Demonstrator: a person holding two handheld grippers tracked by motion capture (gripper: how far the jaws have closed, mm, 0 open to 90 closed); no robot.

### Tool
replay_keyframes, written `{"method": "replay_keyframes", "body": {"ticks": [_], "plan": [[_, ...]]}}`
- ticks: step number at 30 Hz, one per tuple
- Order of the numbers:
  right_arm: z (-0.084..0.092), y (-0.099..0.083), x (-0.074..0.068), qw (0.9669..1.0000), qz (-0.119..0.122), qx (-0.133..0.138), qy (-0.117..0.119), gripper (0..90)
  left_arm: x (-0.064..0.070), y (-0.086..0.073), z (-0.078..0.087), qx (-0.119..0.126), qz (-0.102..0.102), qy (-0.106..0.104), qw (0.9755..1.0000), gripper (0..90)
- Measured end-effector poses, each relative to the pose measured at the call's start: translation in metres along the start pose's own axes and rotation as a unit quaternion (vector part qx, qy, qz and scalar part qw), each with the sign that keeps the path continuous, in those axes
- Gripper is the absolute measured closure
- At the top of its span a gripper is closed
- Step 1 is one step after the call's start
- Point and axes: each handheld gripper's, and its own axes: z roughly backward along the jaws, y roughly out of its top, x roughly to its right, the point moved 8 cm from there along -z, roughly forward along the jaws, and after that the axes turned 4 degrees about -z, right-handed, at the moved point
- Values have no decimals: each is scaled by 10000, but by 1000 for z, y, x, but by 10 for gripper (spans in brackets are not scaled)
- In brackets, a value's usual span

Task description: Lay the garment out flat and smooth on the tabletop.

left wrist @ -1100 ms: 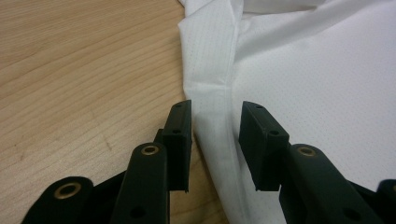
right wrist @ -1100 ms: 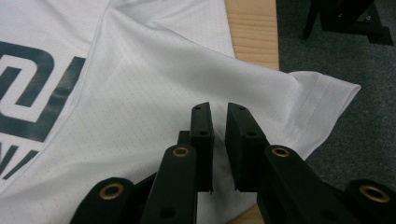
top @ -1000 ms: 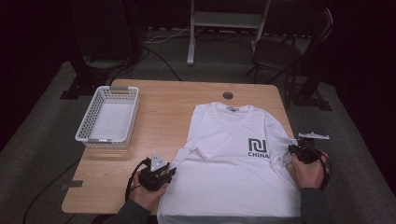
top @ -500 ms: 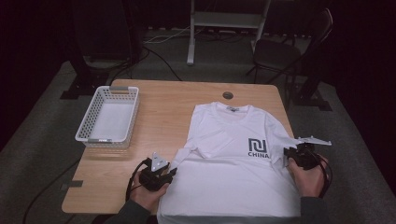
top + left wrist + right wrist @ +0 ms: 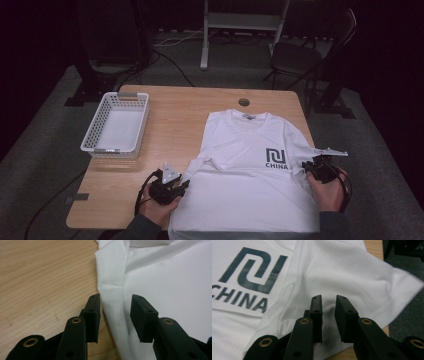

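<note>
A white basket sits at the table's far left. A dark chair stands beyond the far right corner.

Right tool shifted inward along T-shirt sleeve, jaws just been closing

My table is lit evenly from above; the room beyond goes dark. My close views are sharp, shadows soft.

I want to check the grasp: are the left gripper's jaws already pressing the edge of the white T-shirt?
Apart. In the left gripper view, the left gripper straddles the folded edge of the T-shirt, with gaps beside both pads.
</note>
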Motion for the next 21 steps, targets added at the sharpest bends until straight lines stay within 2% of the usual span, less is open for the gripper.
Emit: {"method": "replay_keyframes", "body": {"ticks": [9, 12, 21], "plan": [[-1, 4, 15, 9999, 32, -85, -137, 763, 0, 0, 0, -6, -2, 0, 10000, 613], [-2, 5, 22, 9999, -6, -79, -86, 763, 0, 0, 0, -10, -11, 3, 10000, 613], [-5, 11, 39, 9991, -129, -205, -337, 760, 0, 0, 0, -6, -1, 0, 10000, 613]]}}
